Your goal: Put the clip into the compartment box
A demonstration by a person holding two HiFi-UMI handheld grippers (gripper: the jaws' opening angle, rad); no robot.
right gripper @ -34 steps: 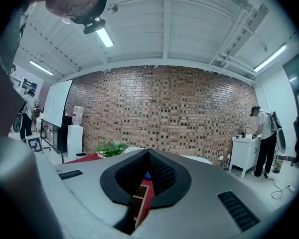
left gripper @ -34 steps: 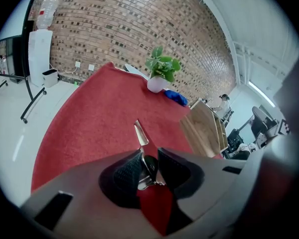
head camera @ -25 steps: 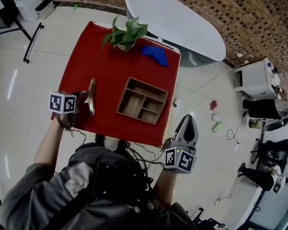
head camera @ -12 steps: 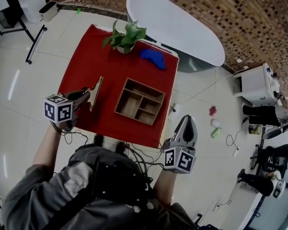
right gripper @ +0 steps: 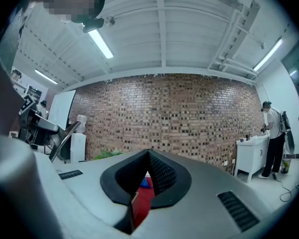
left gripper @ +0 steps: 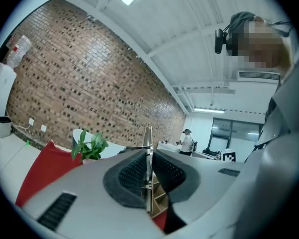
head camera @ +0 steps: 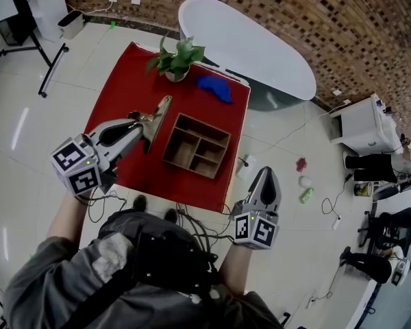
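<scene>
The clip (head camera: 157, 114) is clamped in the left gripper (head camera: 145, 124), whose fingers have just been closing on it, over the red worktop (head camera: 120, 94) at 10 o'clock from the compartment box (head camera: 197, 144), its long axis running 7 to 1 o'clock, free end toward 1. The head view shows that slant; the left gripper view shows it edge-on, a thin upright strip between the fingers. The right gripper (head camera: 266, 175), at 5 o'clock off the worktop, has its fingers closed on nothing.
</scene>
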